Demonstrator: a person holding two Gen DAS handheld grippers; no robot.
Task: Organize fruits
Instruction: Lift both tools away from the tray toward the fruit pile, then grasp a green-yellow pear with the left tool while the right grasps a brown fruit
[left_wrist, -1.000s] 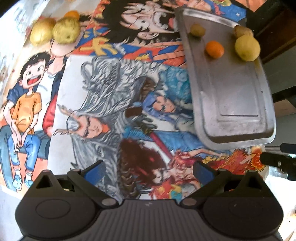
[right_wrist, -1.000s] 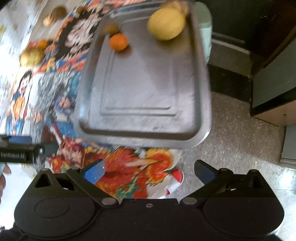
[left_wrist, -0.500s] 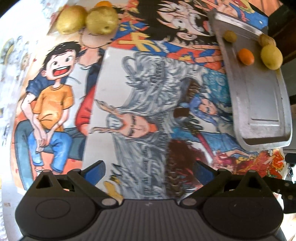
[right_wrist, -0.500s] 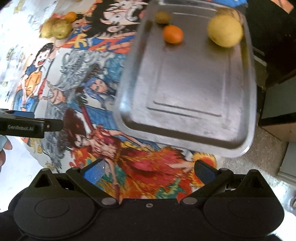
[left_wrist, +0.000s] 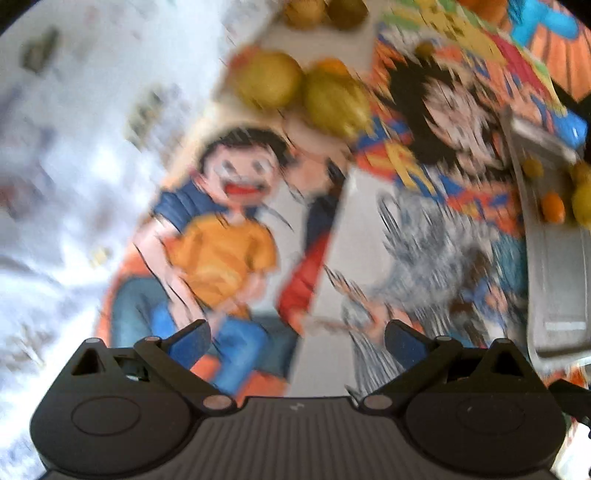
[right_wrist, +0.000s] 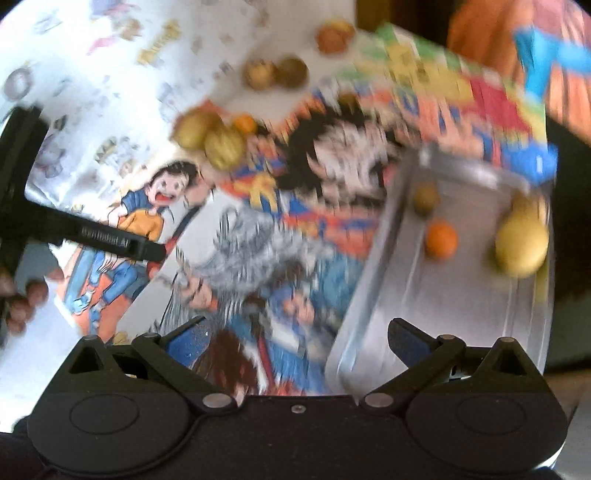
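Left gripper (left_wrist: 297, 341): jaws spread wide and empty, held above the cartoon-printed cloth (left_wrist: 229, 243), facing the loose fruit at the far side.
Right gripper (right_wrist: 297, 341): also spread wide with nothing between the fingers, held above the near corner of the metal tray (right_wrist: 461, 306).
Fruit still loose: two large yellow-green fruits (left_wrist: 303, 88) touching each other on the cloth, a small orange one (left_wrist: 332, 66) just behind them, and a few brownish ones (right_wrist: 275, 72) farther back. Both views are motion-blurred, so the exact kinds cannot be told.
Fruit on the tray: a small brownish fruit (right_wrist: 424, 197), a small orange (right_wrist: 441, 238) and a large yellow fruit (right_wrist: 521, 245), all grouped at the far end; the near end is bare.
Likely step: the left gripper seems headed for the yellow-green pair.
Handling: the big fruits look firm, round and fairly heavy, with smooth skin that may slip; they will probably roll if nudged.
Where to grip: across the widest middle of one fruit, with fingers on opposite sides.
Risk: the touching neighbour could be knocked away, and a fruit set down on the smooth tray may roll.
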